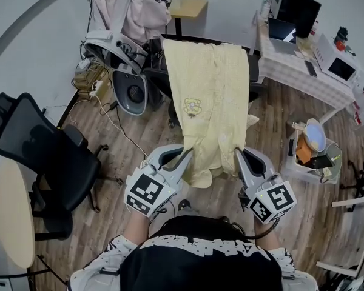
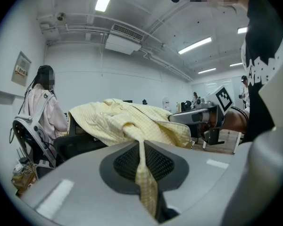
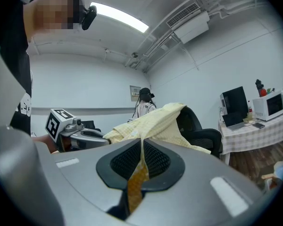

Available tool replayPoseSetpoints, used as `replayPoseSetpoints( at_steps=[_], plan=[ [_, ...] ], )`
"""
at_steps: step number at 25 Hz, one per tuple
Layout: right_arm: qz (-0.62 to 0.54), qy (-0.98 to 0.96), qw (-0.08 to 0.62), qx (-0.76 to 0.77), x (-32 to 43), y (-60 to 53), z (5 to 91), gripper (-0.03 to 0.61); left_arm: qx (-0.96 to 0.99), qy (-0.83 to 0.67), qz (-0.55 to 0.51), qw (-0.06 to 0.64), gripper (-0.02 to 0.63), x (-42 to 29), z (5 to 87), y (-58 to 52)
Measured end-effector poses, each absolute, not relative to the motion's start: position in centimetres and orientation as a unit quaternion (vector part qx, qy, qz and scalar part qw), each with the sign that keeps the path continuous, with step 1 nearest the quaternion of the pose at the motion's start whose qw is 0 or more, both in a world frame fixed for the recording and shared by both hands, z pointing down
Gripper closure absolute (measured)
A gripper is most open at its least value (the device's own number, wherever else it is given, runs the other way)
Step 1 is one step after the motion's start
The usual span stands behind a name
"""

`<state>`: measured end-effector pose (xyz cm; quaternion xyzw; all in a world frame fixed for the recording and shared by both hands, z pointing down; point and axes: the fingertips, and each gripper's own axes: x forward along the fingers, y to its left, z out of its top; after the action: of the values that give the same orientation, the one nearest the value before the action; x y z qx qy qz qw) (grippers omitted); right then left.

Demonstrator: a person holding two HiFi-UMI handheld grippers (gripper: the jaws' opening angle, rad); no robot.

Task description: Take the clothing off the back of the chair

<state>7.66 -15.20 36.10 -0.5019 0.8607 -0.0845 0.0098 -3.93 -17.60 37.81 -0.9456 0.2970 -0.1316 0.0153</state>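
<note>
Clothing (image 1: 209,96): a pale yellow checked garment with a small emblem on it. Its far end is draped over the top edge of the black chair (image 1: 253,71), and the rest is stretched out nearly flat from there toward the person. Its side edges hang free, clear of the floor.

Left claw (image 1: 185,156): closed on a pinched fold at the near left corner of the hem. The fabric runs up between the ribbed pads.

Right claw (image 1: 238,156): closed on the near right edge of the hem in the same way. The two claws are level and side by side, with the hem bunched between them.

Open room:
- Wooden floor (image 1: 139,132) below the stretched garment is bare, apart from a cable to the left.
- A black office chair (image 1: 48,150) stands well apart on the left.
- A white bin (image 1: 312,156) stands near on the right.
- A cloth-covered bench (image 1: 297,71) stands just beside the chair's right side.
- A second seat hung with pink fabric (image 1: 139,14) stands near the chair's left side.
</note>
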Motion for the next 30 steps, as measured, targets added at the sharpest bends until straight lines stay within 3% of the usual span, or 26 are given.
replayPoseSetpoints(
  at_steps=[30],
  plan=[
    [-0.094,0.863,0.014,-0.497,9.7,-13.4,36.8,0.548,-0.946,0.291,-0.144,0.021,0.598,-1.7,38.0,-15.2]
  ],
)
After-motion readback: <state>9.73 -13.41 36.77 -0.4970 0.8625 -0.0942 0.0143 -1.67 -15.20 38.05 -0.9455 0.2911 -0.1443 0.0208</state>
